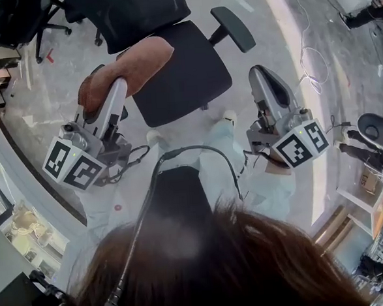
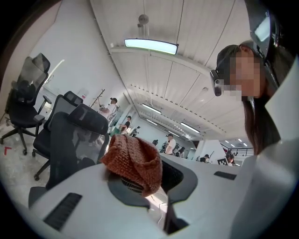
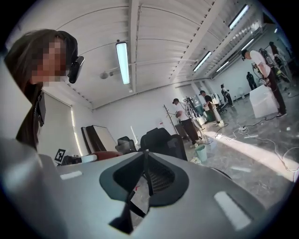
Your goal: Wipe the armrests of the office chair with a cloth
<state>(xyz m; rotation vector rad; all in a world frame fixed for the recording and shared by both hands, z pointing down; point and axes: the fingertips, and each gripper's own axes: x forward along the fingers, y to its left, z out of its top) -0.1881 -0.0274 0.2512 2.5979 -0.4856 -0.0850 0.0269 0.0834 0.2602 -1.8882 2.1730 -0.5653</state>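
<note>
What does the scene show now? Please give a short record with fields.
left gripper: shut on cloth
cloth: red-brown knit, at the seat's left edge in the head view; contact with the chair unclear
right gripper: shut, empty
office chair: black, ahead of both grippers
armrest: on the seat's right side, bare

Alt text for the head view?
From above: the left hand-held gripper holds a brown cloth at the left edge of a black chair; the right hand-held gripper, shut and empty, hovers to its right. Hair fills the bottom.
</note>
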